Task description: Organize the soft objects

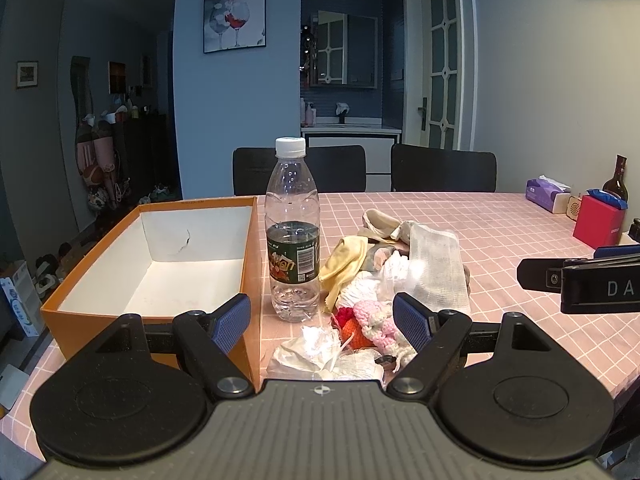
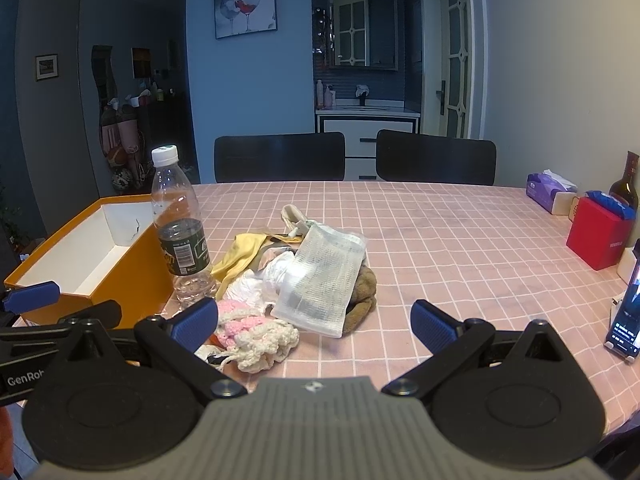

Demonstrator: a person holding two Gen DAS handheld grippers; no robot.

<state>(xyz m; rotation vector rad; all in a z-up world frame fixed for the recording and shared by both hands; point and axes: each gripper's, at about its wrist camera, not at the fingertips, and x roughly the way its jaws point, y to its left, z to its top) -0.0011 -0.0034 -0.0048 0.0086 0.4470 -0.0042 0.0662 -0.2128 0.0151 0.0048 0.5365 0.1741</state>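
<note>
A heap of soft things lies on the pink checked tablecloth: a white mesh pouch (image 2: 324,276) (image 1: 438,270), a yellow cloth (image 2: 240,258) (image 1: 344,260), a pink and cream knitted piece (image 2: 256,332) (image 1: 374,316), white crumpled fabric (image 1: 316,350) and a brown plush (image 2: 366,296). An orange box (image 1: 152,264) (image 2: 84,264) with a white inside stands empty to the left. My left gripper (image 1: 322,320) hovers open just before the heap. My right gripper (image 2: 316,318) is open too, with the knitted piece by its left finger.
A plastic bottle (image 1: 294,232) (image 2: 182,232) stands between box and heap. At the far right are a tissue pack (image 2: 550,190), a red box (image 2: 598,238), a wine bottle (image 2: 626,184) and a phone (image 2: 626,320). Two black chairs (image 2: 280,156) stand behind the table.
</note>
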